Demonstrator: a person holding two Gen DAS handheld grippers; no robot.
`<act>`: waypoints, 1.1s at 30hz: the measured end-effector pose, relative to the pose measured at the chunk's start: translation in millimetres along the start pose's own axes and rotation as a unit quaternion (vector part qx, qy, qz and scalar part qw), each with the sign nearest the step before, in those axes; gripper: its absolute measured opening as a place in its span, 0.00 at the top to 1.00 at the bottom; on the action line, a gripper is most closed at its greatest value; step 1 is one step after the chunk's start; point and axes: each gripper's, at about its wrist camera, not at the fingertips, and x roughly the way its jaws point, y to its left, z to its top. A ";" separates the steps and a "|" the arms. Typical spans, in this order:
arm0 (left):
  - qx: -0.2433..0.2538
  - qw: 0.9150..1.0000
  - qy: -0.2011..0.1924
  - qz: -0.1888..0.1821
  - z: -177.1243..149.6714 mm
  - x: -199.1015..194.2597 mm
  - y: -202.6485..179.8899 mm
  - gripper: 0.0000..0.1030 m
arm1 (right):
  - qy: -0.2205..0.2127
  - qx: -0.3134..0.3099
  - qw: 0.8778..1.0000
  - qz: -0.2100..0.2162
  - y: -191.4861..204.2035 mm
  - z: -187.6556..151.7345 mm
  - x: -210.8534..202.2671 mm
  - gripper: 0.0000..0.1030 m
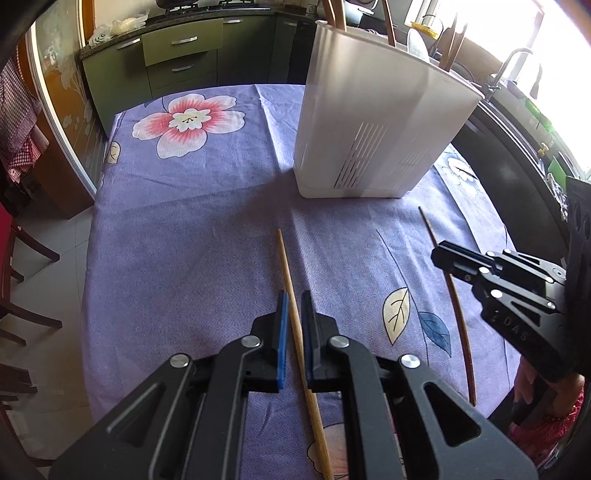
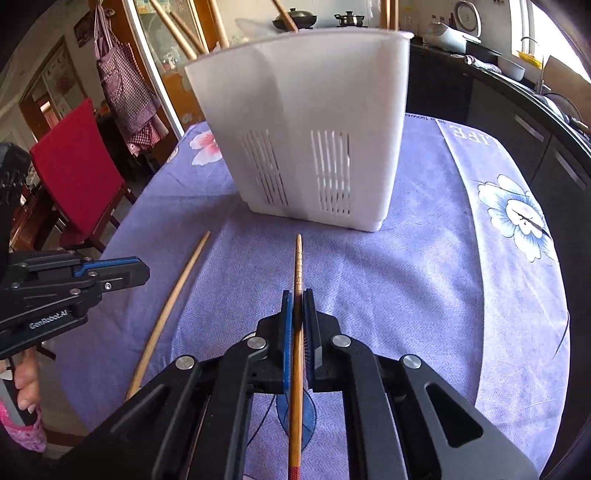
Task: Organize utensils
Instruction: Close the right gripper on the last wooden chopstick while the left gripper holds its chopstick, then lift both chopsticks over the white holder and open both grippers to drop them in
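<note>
**Wooden chopsticks in both grippers, holder ahead**

Wooden and pale, one chopstick (image 1: 295, 328) runs lengthwise between the blue pads of the left gripper (image 1: 294, 301), whose jaws are drawn in almost fully; its tip reaches out past the fingertips toward the white utensil holder (image 1: 373, 125). The frame leaves it unclear whether the pads actually press the stick.

A darker, reddish-brown chopstick (image 2: 297, 321) sits clamped in the right gripper (image 2: 297, 295), jaws squeezed tight against its shaft, its carved tip pointing straight at the holder's slotted wall. From the left wrist view that same stick runs under the right gripper's nose, tip forward on the holder's near side.

Both sticks lie short of the holder, side by side and apart, over the purple flowered tablecloth (image 1: 207, 229). The holder stands upright on the cloth beyond them, with several wooden handles (image 2: 177, 33) rising above its rim. Left of the holder, past the table edge, stands a red chair (image 2: 77, 162).
</note>
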 end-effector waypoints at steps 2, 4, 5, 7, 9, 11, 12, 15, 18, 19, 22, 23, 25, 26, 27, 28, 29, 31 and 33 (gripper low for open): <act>0.002 1.000 0.009 0.002 1.9 2.8 -0.6 0.93 | -0.013 0.005 1.000 0.004 -5.7 1.4 -14.1 0.94; -0.005 1.000 0.027 0.002 4.6 12.0 0.8 0.93 | -0.023 0.009 1.000 0.005 -9.6 0.6 -26.0 0.94; -0.007 0.999 0.033 0.004 6.2 17.0 1.3 0.93 | -0.027 0.010 1.000 0.005 -11.5 0.5 -30.1 0.94; -0.011 0.999 0.042 0.006 9.5 27.8 1.4 0.93 | -0.031 0.014 0.999 0.006 -13.7 1.3 -35.1 0.94; -0.015 0.999 0.047 0.009 12.4 37.5 0.6 0.93 | -0.031 0.018 0.999 0.010 -17.9 0.4 -37.7 0.94; -0.018 0.998 0.051 0.015 13.9 45.6 0.0 0.93 | -0.031 0.022 0.999 0.011 -21.6 -2.2 -40.5 0.94; -0.020 0.998 0.053 0.020 14.1 48.9 -0.2 0.93 | -0.031 0.023 0.999 0.012 -20.1 -1.8 -38.0 0.94; -0.019 0.998 0.052 0.030 14.6 53.3 -2.0 0.92 | -0.030 0.025 0.999 0.014 -19.6 -1.8 -35.6 0.94; -0.017 0.998 0.053 0.032 14.8 54.0 -4.2 0.91 | -0.033 0.029 0.999 0.016 -21.3 -1.3 -35.6 0.94; -0.013 0.998 0.052 0.035 14.6 54.0 -5.2 0.91 | -0.034 0.030 0.999 0.016 -22.0 -1.6 -35.7 0.94; -0.002 0.998 0.053 0.036 14.6 54.2 -8.0 0.94 | -0.037 0.034 0.999 0.018 -23.1 -1.1 -37.0 0.94; 0.001 0.998 0.054 0.034 14.3 53.8 -8.6 0.95 | -0.038 0.034 0.999 0.018 -22.9 -1.3 -38.3 0.94; 0.005 0.998 0.049 0.032 14.2 49.2 -10.6 0.95 | -0.042 0.035 0.998 0.019 -23.7 -0.7 -41.2 0.94; 0.006 0.999 0.043 0.033 14.9 44.6 -10.9 0.95 | -0.044 0.035 0.998 0.019 -24.2 -0.5 -43.6 0.94; 0.009 0.999 0.034 0.034 16.1 38.6 -11.4 0.95 | -0.047 0.035 0.998 0.018 -25.0 -0.7 -46.0 0.94; 0.012 0.999 0.023 0.033 17.3 30.6 -12.3 0.95 | -0.050 0.036 0.998 0.018 -25.6 -0.7 -48.9 0.94; 0.016 0.999 0.012 0.033 18.4 21.5 -13.3 0.95 | -0.053 0.037 0.998 0.017 -26.0 -0.7 -52.1 0.94; 0.020 0.999 -0.010 0.026 20.8 1.3 -14.6 0.95 | -0.060 0.039 0.997 0.018 -27.3 -0.1 -58.8 0.94; 0.024 0.999 -0.031 0.022 22.3 -19.4 -15.4 0.95 | -0.068 0.041 0.997 0.020 -29.0 -0.1 -65.7 0.94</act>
